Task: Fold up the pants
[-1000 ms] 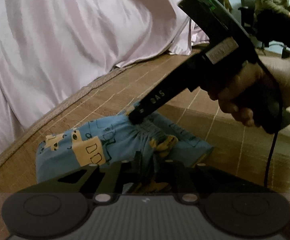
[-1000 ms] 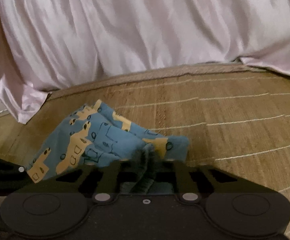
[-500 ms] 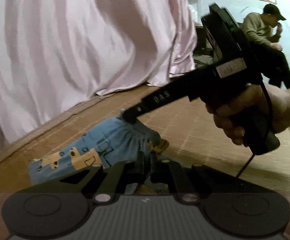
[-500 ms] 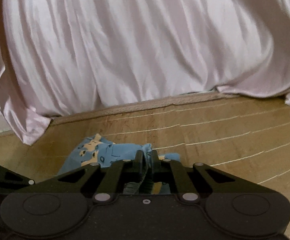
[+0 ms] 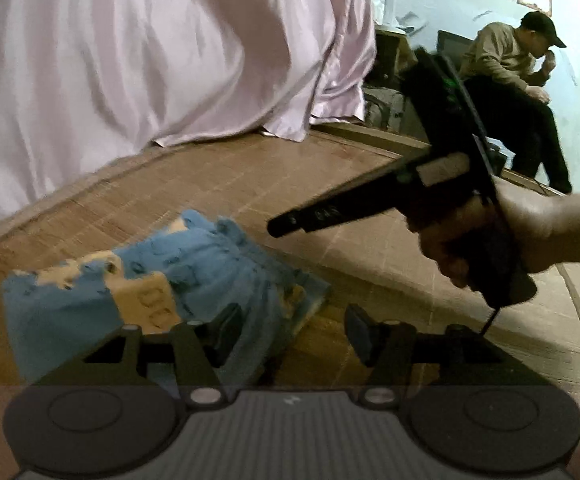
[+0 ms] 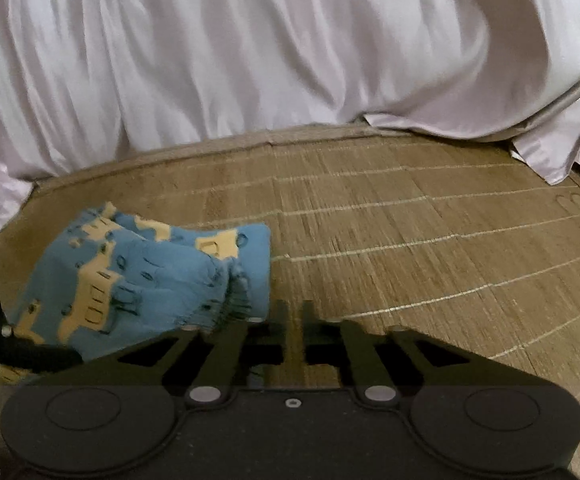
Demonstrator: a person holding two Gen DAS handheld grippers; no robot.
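Lying in a compact bundle on the woven mat (image 6: pixel 409 240), the pants (image 6: pixel 138 276) look folded, blue with yellow vehicle prints, the gathered waistband on top. The left claw (image 5: pixel 290 328) stands wide open with nothing between its fingers; one finger overlaps the bundle's near edge, though contact is unclear. The right claw (image 6: pixel 291 316) has its fingers close together, a thin gap between them, empty, just beside the cloth. Judging by this, folding seems finished or nearly so; at most a little tidying is left. Pale satin sheet (image 6: pixel 290 52) hangs behind.
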